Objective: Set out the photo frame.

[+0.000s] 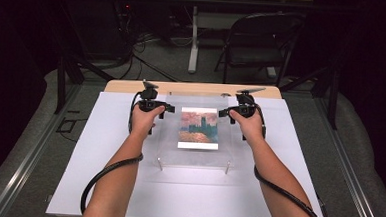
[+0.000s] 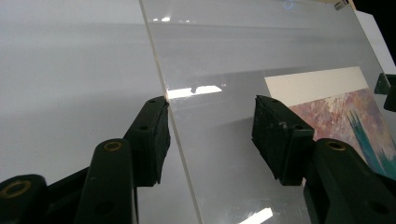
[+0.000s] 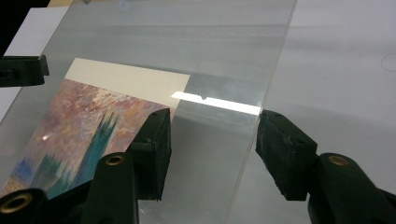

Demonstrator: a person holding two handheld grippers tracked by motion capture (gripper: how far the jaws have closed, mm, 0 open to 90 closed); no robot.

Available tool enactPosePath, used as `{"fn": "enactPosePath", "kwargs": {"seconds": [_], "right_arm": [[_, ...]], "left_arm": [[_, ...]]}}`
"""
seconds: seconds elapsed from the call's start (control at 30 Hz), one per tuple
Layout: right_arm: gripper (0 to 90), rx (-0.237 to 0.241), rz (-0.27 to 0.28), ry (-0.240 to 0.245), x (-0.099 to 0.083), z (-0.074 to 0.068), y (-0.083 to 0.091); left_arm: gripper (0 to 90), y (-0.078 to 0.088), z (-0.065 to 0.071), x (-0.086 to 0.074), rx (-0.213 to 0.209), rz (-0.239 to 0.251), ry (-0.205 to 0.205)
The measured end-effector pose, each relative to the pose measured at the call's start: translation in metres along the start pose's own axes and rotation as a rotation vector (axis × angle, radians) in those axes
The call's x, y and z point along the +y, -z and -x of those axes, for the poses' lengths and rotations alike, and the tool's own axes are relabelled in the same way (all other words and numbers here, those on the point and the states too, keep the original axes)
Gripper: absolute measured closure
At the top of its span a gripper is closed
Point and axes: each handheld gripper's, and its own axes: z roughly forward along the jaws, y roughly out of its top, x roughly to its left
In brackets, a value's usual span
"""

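A clear acrylic sheet (image 1: 197,154) on short corner posts lies on the white board (image 1: 102,174). A print of a pink and teal painting (image 1: 198,127) lies under it. My left gripper (image 1: 153,108) is open at the sheet's left edge: one jaw stands outside the edge (image 2: 161,79), the other over the sheet (image 2: 224,56), near the print (image 2: 336,100). My right gripper (image 1: 237,111) is open at the right edge in the same way. There the sheet (image 3: 219,60) and the print (image 3: 88,121) lie to the left of its gap. Nothing is clamped by either gripper (image 2: 210,135) (image 3: 212,140).
The board rests on a wooden table (image 1: 192,88) between two metal rails. Behind the table stand a folding chair (image 1: 259,39) and a desk leg (image 1: 193,38), with cables on the floor. The other gripper shows at the side of each gripper view (image 2: 385,91) (image 3: 21,70).
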Motion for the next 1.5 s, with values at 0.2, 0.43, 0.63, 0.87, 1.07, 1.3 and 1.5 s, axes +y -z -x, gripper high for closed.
{"fn": "enactPosePath", "kwargs": {"seconds": [0.2,0.43,0.63,0.87,1.07,1.3,1.5], "right_arm": [[45.8,-0.003,0.009,0.01,0.0,-0.003,0.005],[47.4,0.004,0.016,0.023,0.001,-0.004,0.013],[47.5,-0.004,0.026,0.045,0.002,-0.008,0.019],[48.4,-0.014,0.037,0.059,0.002,-0.013,0.027],[48.9,-0.02,0.057,0.079,0.001,-0.018,0.035],[50.9,-0.021,0.065,0.108,0.002,-0.023,0.045],[52.3,-0.019,0.08,0.121,0.0,-0.027,0.053]], "left_arm": [[47.9,0.004,0.003,0.0,-0.004,0.018,-0.003],[48.9,0.01,0.006,0.0,-0.009,0.034,-0.018],[50.1,0.016,0.009,0.002,-0.01,0.039,-0.027],[51.4,0.024,0.014,0.003,-0.007,0.052,-0.042],[53.8,0.031,0.017,0.003,-0.018,0.067,-0.047],[56.6,0.043,0.02,0.002,-0.035,0.087,-0.059],[58.3,0.05,0.023,0.001,-0.033,0.092,-0.07]]}}
